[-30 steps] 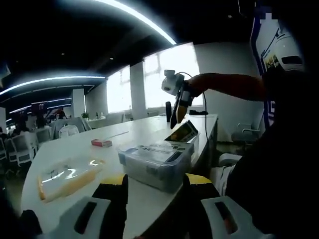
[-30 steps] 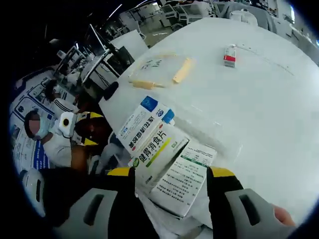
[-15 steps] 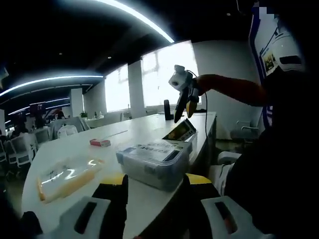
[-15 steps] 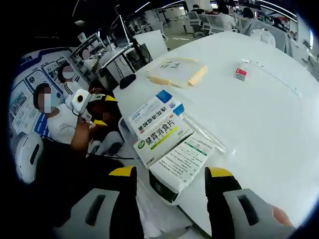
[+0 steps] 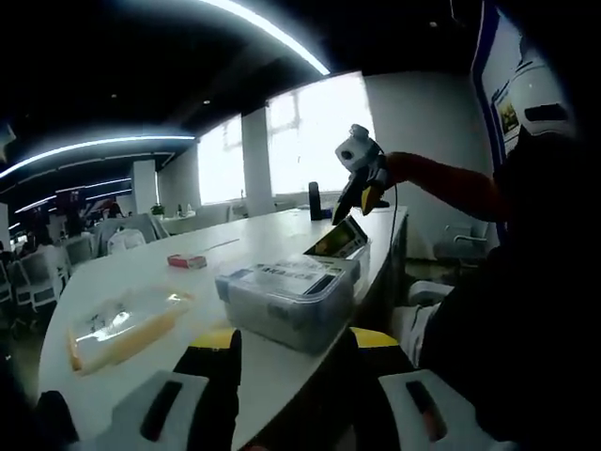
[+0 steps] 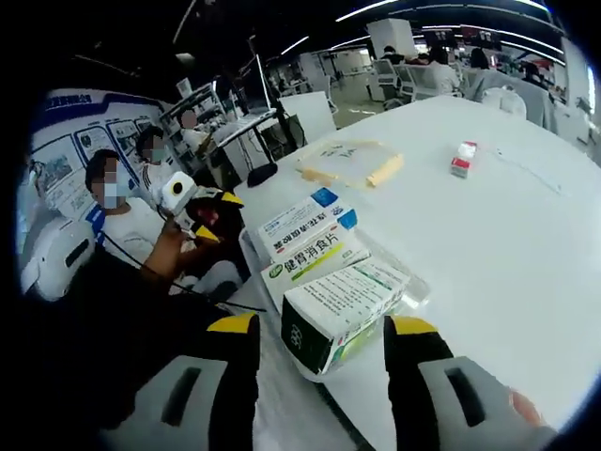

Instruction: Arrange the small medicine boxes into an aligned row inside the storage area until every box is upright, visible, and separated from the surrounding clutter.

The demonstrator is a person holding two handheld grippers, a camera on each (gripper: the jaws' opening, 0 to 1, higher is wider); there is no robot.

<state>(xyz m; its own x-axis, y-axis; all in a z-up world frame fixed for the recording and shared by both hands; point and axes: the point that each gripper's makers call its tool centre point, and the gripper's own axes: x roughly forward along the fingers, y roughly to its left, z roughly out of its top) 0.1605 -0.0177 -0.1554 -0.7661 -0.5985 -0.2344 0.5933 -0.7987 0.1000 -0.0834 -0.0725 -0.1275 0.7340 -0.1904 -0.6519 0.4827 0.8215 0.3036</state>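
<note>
Three medicine boxes sit in the clear plastic storage bin point(image 6: 406, 293) at the near edge of the white table point(image 6: 507, 254). The green-and-white box point(image 6: 340, 308) nearest the right gripper point(image 6: 319, 366) stands tilted on an edge, propped over the yellow-striped box point(image 6: 315, 260), which lies flat beside the blue-cornered box point(image 6: 302, 218). A fourth, a small red-and-white box point(image 6: 462, 158), lies well apart across the table, near a clear plastic pouch point(image 6: 349, 162) with a tan edge.

The right gripper's jaws stand wide apart with nothing between them, hovering above the tilted box. The left gripper point(image 5: 286, 376) hangs low at the table edge, jaws also spread and empty, looking at the bin point(image 5: 282, 301) from the side.

To finish this step well, I would guess the tilted box wants nudging fully upright against the bin wall, gripped by its narrow faces, with the left gripper steadying the bin so it doesn't slide. The two flat boxes need standing up afterwards.
</note>
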